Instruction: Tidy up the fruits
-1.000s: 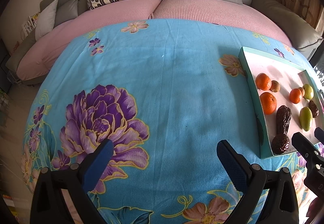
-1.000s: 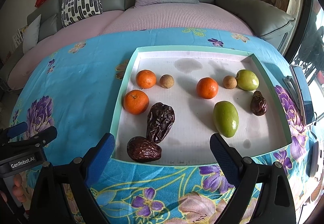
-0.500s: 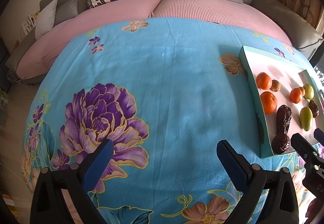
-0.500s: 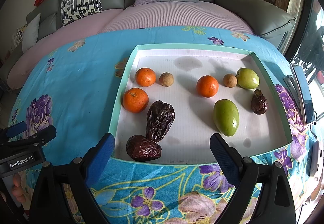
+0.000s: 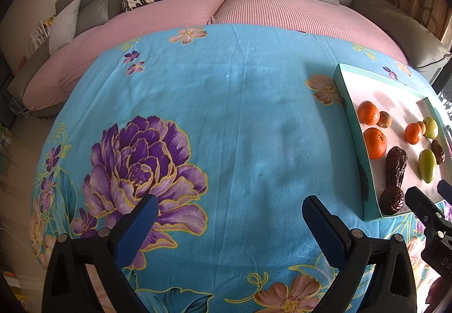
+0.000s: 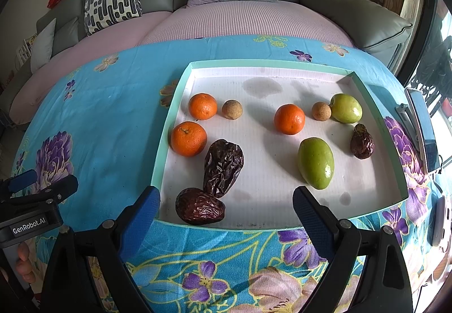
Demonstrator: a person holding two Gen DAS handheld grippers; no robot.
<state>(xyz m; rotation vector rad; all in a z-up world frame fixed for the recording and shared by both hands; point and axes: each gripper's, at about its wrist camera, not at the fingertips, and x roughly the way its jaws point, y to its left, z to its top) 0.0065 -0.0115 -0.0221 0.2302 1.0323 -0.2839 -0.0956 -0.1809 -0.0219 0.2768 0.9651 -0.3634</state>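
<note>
My right gripper [image 6: 226, 208] stands wide open, nothing between its blue pads, poised over the near rim of the tray [image 6: 282, 226]. My left gripper [image 5: 230, 214] is likewise spread wide and empty, over bare blue floral cloth [image 5: 240, 115], well to the left of the tray.

Tray: shallow, mint-green walls, white ribbed floor with faint stains. It sits on the cloth, all fruit inside it.

Closest to my right pads: a wrinkled dark-brown date [image 6: 200, 206] against the near wall, touching a longer, shrivelled date [image 6: 223, 167] that leans away from it. Just beyond, left side: two oranges [image 6: 188, 138] [image 6: 202, 106], glossy, near each other; a small tan round fruit [image 6: 232, 109] just beside the farther one.

Right half: an oval green fruit [image 6: 316, 162], smooth, a highlight on its skin. Beyond it a third orange [image 6: 289, 118], then a second tan round fruit [image 6: 321, 111] touching a rounder pale-green fruit [image 6: 346, 108]. A smaller dark date [image 6: 361, 141] lies near the right wall.

Farther out: a grey sofa [image 6: 353, 10] with pink seat covers and a black-and-white patterned cushion [image 6: 113, 0].
</note>
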